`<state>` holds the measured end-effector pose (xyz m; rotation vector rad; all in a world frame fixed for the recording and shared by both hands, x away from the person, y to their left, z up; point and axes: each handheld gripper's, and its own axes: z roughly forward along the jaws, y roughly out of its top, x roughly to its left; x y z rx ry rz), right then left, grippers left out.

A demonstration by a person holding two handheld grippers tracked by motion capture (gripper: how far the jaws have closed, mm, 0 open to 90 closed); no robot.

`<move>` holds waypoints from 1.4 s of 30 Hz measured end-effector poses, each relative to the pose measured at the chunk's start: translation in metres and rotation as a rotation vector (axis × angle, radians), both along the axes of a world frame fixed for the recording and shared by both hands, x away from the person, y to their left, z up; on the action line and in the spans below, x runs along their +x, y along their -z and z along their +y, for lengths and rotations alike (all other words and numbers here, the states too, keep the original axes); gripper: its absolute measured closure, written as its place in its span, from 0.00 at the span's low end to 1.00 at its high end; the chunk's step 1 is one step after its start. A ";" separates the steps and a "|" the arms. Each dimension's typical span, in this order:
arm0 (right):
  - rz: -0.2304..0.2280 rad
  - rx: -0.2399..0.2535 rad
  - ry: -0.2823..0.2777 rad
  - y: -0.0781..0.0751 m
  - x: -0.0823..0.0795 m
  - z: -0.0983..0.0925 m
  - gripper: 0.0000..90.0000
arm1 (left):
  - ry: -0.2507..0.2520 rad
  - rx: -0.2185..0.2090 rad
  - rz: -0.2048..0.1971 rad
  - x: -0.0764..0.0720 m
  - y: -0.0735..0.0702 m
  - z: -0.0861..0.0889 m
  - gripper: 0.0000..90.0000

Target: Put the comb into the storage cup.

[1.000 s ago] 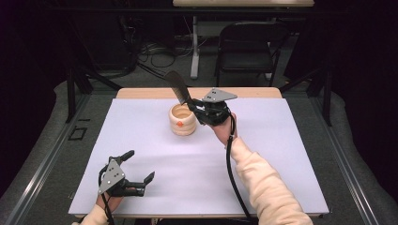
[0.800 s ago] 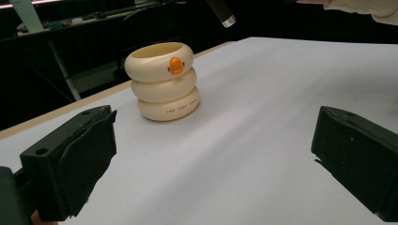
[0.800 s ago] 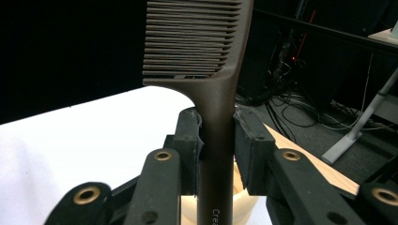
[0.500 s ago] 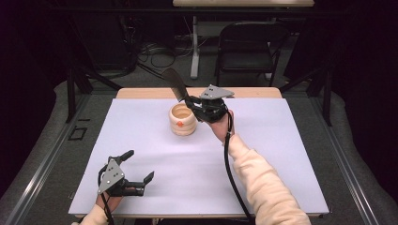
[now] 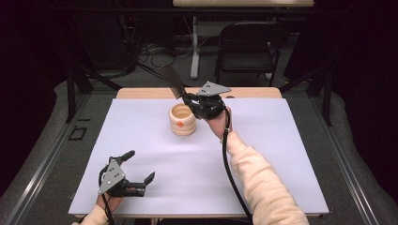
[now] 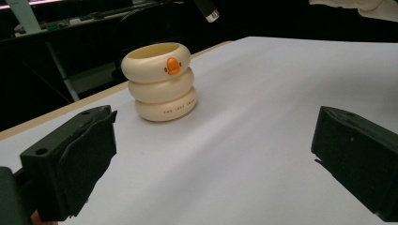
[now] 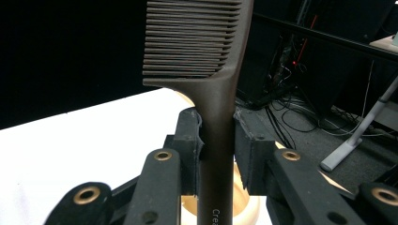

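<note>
Comb (image 7: 216,140) clamped by its handle between right gripper (image 7: 218,154) fingers, teeth up, above cup (image 5: 182,119). Left gripper (image 5: 136,169) fingers wide, empty, low over desk (image 5: 281,140). Right gripper view alone shows teeth.

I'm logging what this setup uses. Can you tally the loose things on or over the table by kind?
Comb: 1, dark brown, clamped in the right gripper
Holder: 1, cream, ringed, with an orange duck beak
Total: 2
</note>
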<state>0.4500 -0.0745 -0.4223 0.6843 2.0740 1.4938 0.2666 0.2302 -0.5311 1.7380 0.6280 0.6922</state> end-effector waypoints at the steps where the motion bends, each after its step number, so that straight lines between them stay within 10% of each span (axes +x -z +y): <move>1: -0.003 0.000 0.000 0.000 0.001 0.001 0.81 | -0.002 -0.006 0.001 0.000 0.000 0.000 0.00; 42: -0.016 0.034 0.012 0.005 0.024 0.019 0.81 | -0.001 -0.009 0.002 0.001 0.000 0.002 0.00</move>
